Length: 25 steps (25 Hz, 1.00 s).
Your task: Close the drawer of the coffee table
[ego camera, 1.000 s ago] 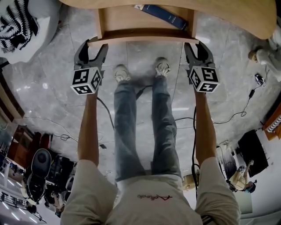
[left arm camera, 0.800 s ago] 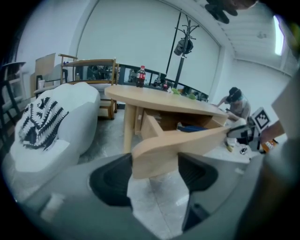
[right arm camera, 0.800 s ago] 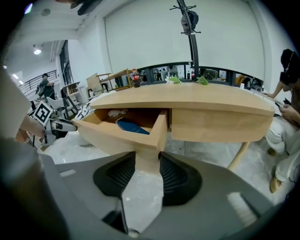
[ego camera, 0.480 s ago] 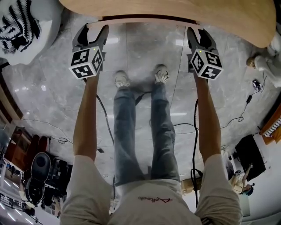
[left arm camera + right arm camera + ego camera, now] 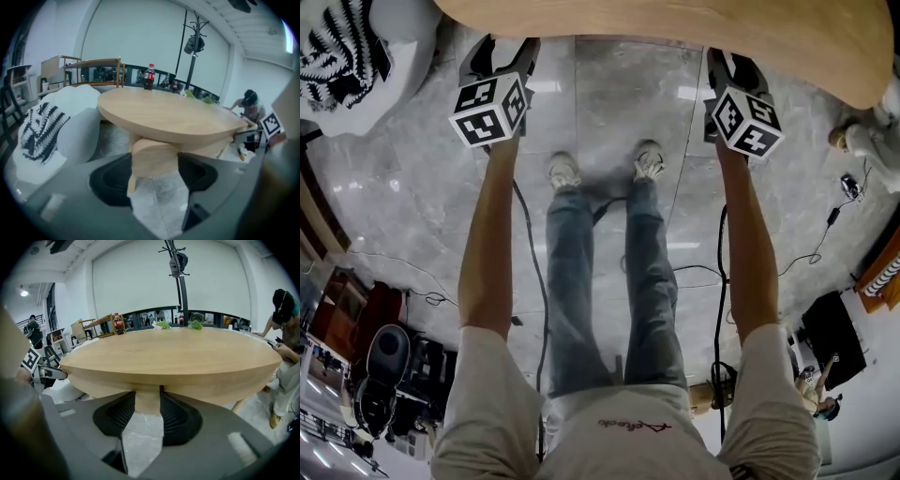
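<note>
Seating the drawer (image 5: 154,159) under the coffee table top (image 5: 722,37) is the step in hand, and it appears almost complete. In the head view the drawer is hidden beneath the overhanging rim. In each gripper view its pale wooden front shows just below the table top, with grey marble floor (image 5: 609,112) under it.

The left gripper (image 5: 503,53) stands at the left end of the front with its jaws wide apart. The right gripper (image 5: 733,70) stands at the right end with its jaws about half apart. Neither clamps anything: the front lies across the gap beyond the pads, and whether the tips touch it cannot be confirmed.

Next move, as judged: apply a short, even press with both grippers until the front sits flush, then draw both straight back. Unequal pressure could skew the drawer in its opening.

Compared with one second ago: the drawer then projected well out from the rim, showing a dark blue flat item inside. Half a second ago only its front edge showed. Both grippers have advanced with it to the rim.
</note>
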Each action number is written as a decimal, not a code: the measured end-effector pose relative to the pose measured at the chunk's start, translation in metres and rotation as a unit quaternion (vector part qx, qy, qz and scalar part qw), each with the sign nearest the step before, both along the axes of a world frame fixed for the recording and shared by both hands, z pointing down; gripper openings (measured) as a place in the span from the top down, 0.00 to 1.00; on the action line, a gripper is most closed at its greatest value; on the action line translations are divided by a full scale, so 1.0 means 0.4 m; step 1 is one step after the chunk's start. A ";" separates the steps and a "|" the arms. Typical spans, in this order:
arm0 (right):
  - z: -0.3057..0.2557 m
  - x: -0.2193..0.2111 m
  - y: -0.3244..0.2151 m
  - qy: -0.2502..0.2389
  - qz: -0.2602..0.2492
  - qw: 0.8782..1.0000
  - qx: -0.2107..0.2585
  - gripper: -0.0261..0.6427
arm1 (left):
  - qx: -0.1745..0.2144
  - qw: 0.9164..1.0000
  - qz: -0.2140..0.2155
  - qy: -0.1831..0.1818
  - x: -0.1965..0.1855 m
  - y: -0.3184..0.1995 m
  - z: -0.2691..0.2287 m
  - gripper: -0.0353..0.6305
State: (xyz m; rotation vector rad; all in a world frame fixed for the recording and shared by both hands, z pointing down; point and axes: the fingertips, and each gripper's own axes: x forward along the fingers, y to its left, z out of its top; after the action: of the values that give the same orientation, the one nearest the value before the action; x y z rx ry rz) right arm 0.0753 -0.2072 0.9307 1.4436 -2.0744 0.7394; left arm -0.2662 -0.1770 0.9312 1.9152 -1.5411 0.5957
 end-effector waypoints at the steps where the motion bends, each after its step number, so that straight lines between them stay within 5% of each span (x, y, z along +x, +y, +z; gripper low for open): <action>1: 0.000 0.001 -0.001 0.003 -0.003 1.000 0.001 0.70 | -0.002 1.000 -0.008 0.000 0.000 0.001 0.001 0.49; 7: -0.041 0.011 0.025 0.017 -0.015 1.000 0.013 0.71 | 0.008 1.000 -0.011 -0.009 -0.002 0.030 -0.023 0.52; 13: -0.159 0.017 0.128 0.022 -0.030 0.999 0.033 0.95 | 0.030 0.999 0.004 -0.028 -0.004 0.139 -0.128 0.94; 20: -0.363 -0.051 0.227 0.028 -0.111 0.990 0.081 0.95 | 0.060 0.998 0.012 -0.004 0.041 0.241 -0.314 0.94; 25: -0.588 -0.080 0.295 0.004 -0.128 0.985 0.114 0.95 | 0.105 0.992 0.063 0.035 0.131 0.300 -0.553 0.94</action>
State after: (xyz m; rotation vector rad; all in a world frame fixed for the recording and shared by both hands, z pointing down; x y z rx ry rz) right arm 0.0431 -0.0892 0.6955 1.2558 -2.3410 0.4045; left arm -0.2137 -0.0570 0.7100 2.1797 -1.4962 0.4272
